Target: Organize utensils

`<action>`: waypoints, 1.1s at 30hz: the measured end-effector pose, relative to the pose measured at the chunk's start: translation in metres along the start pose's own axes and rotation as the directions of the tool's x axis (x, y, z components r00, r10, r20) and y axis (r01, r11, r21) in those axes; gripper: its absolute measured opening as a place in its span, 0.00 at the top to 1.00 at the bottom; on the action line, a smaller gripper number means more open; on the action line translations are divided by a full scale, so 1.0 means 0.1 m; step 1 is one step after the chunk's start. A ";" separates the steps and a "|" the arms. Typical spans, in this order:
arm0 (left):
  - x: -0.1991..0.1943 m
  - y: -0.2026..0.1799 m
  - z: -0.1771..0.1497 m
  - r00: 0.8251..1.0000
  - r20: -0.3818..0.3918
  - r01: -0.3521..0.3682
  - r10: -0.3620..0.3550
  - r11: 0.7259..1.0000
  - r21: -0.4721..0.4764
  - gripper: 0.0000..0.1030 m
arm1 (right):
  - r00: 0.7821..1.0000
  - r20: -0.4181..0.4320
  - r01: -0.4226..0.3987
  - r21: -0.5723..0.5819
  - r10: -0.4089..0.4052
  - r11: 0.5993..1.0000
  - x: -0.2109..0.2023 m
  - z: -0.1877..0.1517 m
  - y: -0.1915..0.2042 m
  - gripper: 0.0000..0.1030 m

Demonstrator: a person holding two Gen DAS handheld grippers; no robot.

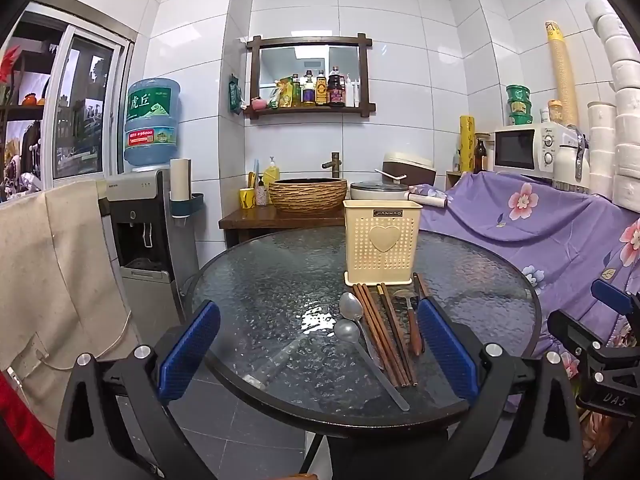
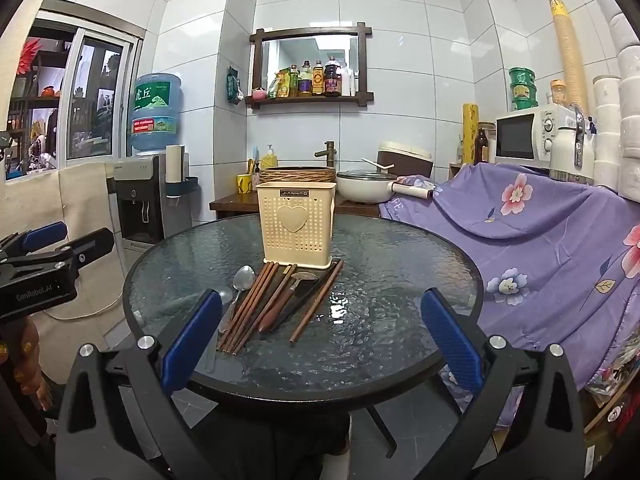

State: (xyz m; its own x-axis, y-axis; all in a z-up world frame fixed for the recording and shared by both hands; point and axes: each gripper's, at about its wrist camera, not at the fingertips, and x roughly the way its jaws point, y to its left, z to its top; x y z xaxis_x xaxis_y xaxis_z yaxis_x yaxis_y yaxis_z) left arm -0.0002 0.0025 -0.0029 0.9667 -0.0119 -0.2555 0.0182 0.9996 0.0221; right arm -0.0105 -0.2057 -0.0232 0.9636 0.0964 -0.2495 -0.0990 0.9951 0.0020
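Right wrist view: slim brown wooden chopsticks, light, stiff, slippery on glass; I'd pinch mid-shaft. My right gripper and left gripper gape, unladen.

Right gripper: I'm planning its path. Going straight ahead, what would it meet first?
Probably bare glass table: the right gripper points right of the lone chopstick. Depth is unclear.

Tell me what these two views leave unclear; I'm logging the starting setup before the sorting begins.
- Inside of the cream holder: both views see only its front wall, so its contents and dividers are hidden.
- Exact chopstick count: the sticks overlap in both views.
- Lower spoon: partly behind the right tool's blue finger in the right view.
- Wooden-handled utensil: its end is blurred and partly covered by the left tool's finger.
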 end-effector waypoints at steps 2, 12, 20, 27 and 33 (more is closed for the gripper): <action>0.00 0.00 0.00 1.000 0.001 0.000 0.000 1.000 -0.002 0.06 | 1.000 0.001 -0.002 0.002 0.002 1.000 0.00 0.00 -0.01 0.05; 0.00 0.00 0.00 1.000 0.000 0.000 0.000 1.000 -0.002 0.06 | 1.000 -0.003 -0.004 0.003 0.004 1.000 0.01 -0.03 0.02 0.05; 0.00 0.00 0.00 1.000 0.001 0.000 0.000 1.000 -0.004 0.06 | 1.000 -0.006 -0.007 0.005 0.007 1.000 0.03 -0.02 0.02 0.05; -0.01 0.00 0.00 1.000 0.003 -0.003 0.003 1.000 -0.005 0.06 | 1.000 -0.005 -0.007 0.004 0.007 1.000 0.03 -0.02 0.02 0.05; -0.03 -0.01 0.01 1.000 0.005 -0.001 0.001 1.000 -0.011 0.06 | 1.000 -0.004 -0.009 0.006 0.009 1.000 0.03 -0.02 0.03 0.05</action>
State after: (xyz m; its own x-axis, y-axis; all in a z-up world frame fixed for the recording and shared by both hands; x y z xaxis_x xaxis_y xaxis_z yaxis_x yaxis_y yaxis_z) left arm -0.0028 0.0015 -0.0013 0.9680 -0.0106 -0.2509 0.0141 0.9998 0.0123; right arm -0.0090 -0.2028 -0.0262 0.9618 0.1048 -0.2531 -0.1058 0.9943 0.0098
